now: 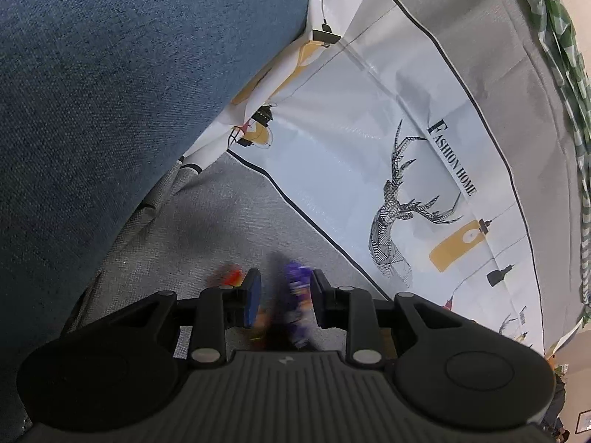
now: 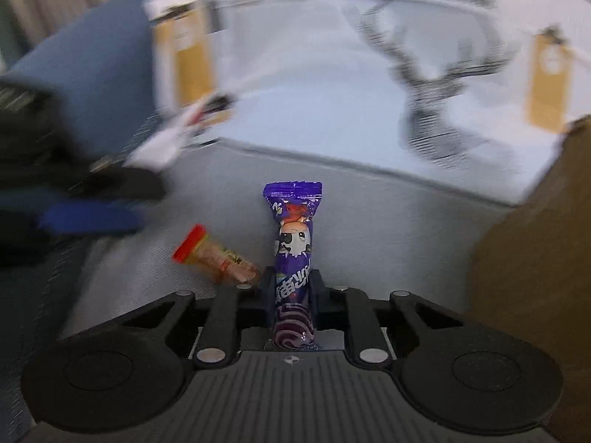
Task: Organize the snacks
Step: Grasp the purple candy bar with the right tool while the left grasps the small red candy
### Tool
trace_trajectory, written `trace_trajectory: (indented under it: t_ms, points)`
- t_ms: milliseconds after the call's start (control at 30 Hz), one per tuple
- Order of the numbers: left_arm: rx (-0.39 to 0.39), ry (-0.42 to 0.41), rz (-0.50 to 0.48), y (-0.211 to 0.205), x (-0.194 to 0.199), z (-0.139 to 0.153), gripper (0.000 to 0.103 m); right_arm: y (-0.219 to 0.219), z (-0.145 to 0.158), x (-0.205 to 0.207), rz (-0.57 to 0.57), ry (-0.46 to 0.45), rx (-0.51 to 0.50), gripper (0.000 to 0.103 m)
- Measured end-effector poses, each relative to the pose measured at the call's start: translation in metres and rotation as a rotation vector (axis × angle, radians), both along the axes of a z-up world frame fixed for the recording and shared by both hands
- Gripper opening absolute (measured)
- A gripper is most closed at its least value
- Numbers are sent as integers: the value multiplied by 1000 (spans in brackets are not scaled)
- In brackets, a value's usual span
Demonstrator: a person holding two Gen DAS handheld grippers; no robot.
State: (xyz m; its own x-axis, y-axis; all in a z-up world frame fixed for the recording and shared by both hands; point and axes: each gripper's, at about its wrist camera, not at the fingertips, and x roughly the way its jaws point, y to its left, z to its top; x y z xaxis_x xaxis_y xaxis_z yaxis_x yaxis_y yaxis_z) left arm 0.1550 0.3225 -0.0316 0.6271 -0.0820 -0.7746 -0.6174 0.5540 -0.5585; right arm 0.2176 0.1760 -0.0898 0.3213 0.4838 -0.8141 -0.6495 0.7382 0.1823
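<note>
My right gripper (image 2: 291, 280) is shut on a purple snack stick (image 2: 293, 221) with a cartoon face, which stands upright between its jaws. To its left, a red-capped orange snack (image 2: 214, 254) lies on the grey cloth (image 2: 369, 203). In the left wrist view my left gripper (image 1: 286, 284) hangs just above the same cloth, open, its pads apart and pressing on nothing. Beyond its fingers the purple stick (image 1: 295, 295) and the red-capped snack (image 1: 231, 275) show as blurs. One of its blue pads (image 2: 88, 217) appears smeared at the left of the right wrist view.
A blue fabric cushion (image 1: 110, 92) rises on the left. The white sheet with a deer print and lettering (image 1: 369, 147) covers the surface beyond. A green checked cloth (image 1: 565, 74) lines the far right. A brown cardboard box (image 2: 535, 258) stands close on the right.
</note>
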Motion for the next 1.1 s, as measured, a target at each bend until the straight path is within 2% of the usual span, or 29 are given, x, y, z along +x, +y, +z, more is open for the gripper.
trace_trajectory:
  t_ms: [133, 333, 467, 533, 633, 700, 733, 800, 867, 967, 1100]
  points:
    - [10, -3, -13, 0, -2, 3, 31, 1, 4, -26, 70, 38, 24, 17]
    - [40, 21, -55, 0, -9, 3, 31, -45, 29, -70, -71, 67, 24, 17]
    - [79, 65, -90, -8, -10, -5, 32, -82, 41, -100, -96, 13, 33, 17]
    - [120, 101, -103, -13, -7, -12, 34, -89, 38, -106, -95, -18, 29, 17]
    - [159, 112, -110, -21, -2, -20, 37, -87, 24, -108, -93, -37, 23, 18]
    - [207, 124, -137, -28, 3, -23, 46, -80, 17, -108, -115, -35, 7, 19]
    - [235, 135, -146, -31, 5, -25, 47, -76, 14, -108, -114, -28, 8, 20]
    - [278, 167, -157, -37, 11, -31, 48, -70, 10, -110, -113, -29, -11, 20]
    - [300, 190, -169, -42, 15, -37, 48, -69, 6, -108, -130, -23, -24, 30]
    - [355, 195, -193, -52, 19, -38, 48, -72, -2, -103, -146, 33, -25, 34]
    - [413, 215, -220, -62, 24, -39, 46, -67, -5, -105, -116, 16, -32, 38]
